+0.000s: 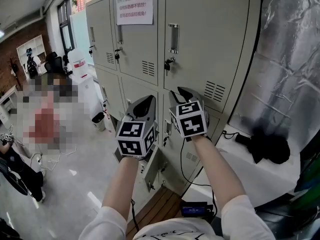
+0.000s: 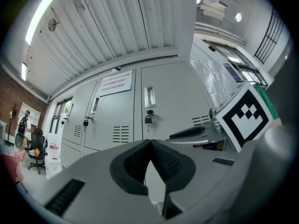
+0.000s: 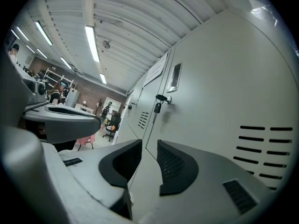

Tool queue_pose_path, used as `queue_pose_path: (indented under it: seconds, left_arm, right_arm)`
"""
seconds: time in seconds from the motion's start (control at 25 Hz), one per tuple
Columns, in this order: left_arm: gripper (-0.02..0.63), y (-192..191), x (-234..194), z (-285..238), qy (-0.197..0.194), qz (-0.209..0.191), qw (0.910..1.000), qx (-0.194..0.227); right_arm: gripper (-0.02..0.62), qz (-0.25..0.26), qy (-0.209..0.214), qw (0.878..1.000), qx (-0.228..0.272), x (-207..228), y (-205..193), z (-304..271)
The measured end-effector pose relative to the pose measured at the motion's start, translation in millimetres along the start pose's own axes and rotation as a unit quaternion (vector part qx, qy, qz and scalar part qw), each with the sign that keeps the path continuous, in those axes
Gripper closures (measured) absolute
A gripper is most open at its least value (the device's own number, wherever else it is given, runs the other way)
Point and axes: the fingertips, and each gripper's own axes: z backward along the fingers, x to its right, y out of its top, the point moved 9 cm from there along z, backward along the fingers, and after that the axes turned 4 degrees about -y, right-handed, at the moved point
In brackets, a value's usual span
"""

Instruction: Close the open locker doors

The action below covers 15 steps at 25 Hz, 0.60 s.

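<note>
A bank of grey lockers (image 1: 205,39) fills the head view; its upper doors are closed and carry padlocks (image 1: 168,64). Low down, under my left arm, one lower door (image 1: 150,170) stands ajar. My left gripper (image 1: 147,100) is held in front of the middle row, shut with nothing in it; in the left gripper view its tips (image 2: 149,143) meet below a padlocked door (image 2: 154,101). My right gripper (image 1: 181,90) hovers close to a closed door, open and empty. The right gripper view shows a gap at the jaws (image 3: 149,148) and the door (image 3: 219,92) right beside them.
A paper notice with red print (image 1: 135,6) is taped to an upper door. Silver foil sheeting (image 1: 285,74) hangs to the right above a white table (image 1: 260,179) with a black object (image 1: 270,146). A black box (image 1: 195,210) lies on the floor. A person (image 1: 15,169) is at the left.
</note>
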Motion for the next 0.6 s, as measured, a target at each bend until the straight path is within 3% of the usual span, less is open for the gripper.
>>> queue_pose_path:
  seconds: [0.6]
  left_arm:
    - [0.577,-68,12,18,0.023,-0.004,0.9991,-0.037]
  right_arm:
    - [0.486,-0.034,0.092,0.995,-0.011,-41,-70,4]
